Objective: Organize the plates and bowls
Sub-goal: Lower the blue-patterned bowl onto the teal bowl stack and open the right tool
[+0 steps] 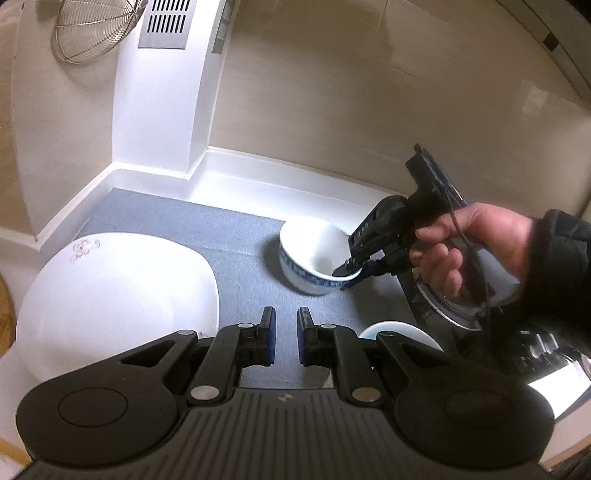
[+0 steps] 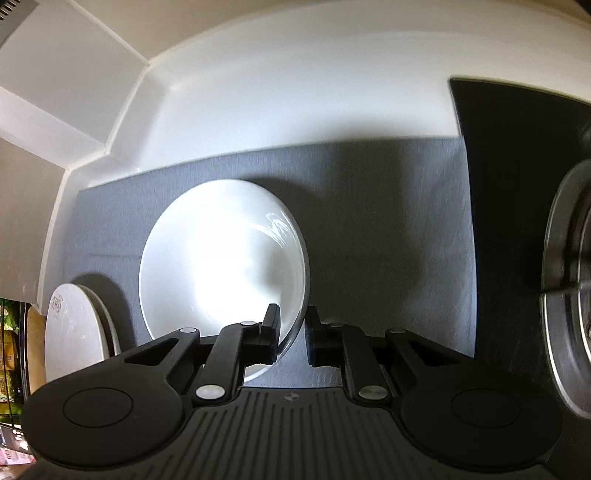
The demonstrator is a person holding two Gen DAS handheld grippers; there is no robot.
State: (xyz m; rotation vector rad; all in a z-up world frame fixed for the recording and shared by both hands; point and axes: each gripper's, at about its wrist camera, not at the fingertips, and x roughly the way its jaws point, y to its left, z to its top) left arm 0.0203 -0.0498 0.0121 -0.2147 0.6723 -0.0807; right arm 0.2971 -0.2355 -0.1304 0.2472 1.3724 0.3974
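Note:
A white bowl with a blue pattern [image 1: 308, 254] sits on the grey mat [image 1: 236, 236]; in the right wrist view it fills the middle [image 2: 221, 258]. My right gripper [image 1: 351, 271] straddles its near rim, one finger inside and one outside [image 2: 291, 332], the jaws a little apart around the rim. A large white plate [image 1: 110, 291] lies at the left, also seen in the right wrist view [image 2: 74, 332]. My left gripper [image 1: 286, 332] hovers open and empty over the mat. A second white bowl [image 1: 402, 332] shows partly behind its right finger.
A black stove with a metal burner ring [image 2: 569, 288] is on the right. White backsplash and corner column [image 1: 166, 110] stand behind the mat. A wire strainer [image 1: 92, 29] hangs at upper left.

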